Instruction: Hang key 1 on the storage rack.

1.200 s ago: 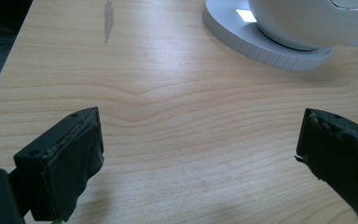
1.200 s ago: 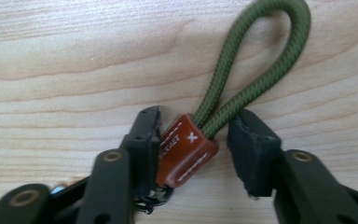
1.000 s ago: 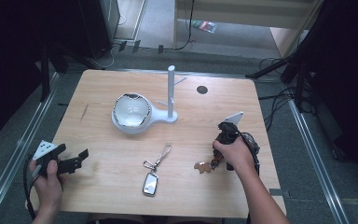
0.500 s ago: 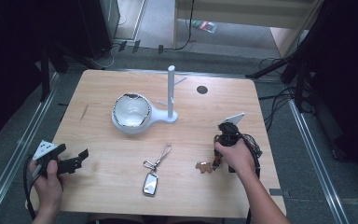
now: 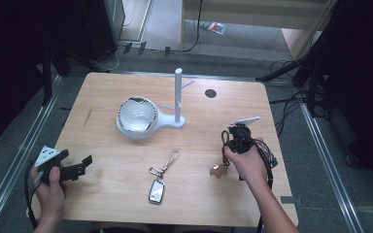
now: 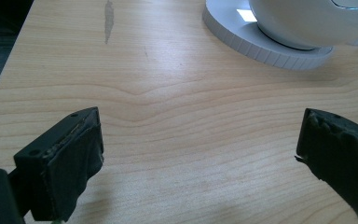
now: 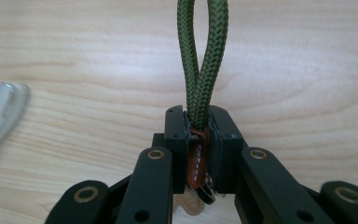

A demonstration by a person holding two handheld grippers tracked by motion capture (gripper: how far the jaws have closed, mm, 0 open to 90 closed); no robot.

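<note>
Right gripper view: right gripper (image 7: 198, 135) clamped on brown leather tab of a keychain (image 7: 196, 161), jaws just closed onto it, green cord loop (image 7: 200, 56) sticking out past the tips over the wooden table (image 7: 74, 56). High view: keychain near table's right edge, car key fob (image 5: 156, 190) well apart. Left gripper (image 6: 198, 154) wide open, holding nothing, near white bowl stand (image 6: 270, 49).

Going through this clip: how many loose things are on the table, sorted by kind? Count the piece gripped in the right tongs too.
Keychains: 2, the silver keychain lying mid-table and the green-cord keychain clamped in the right tongs
White stand with bowl and post: 1
Total: 3
</note>
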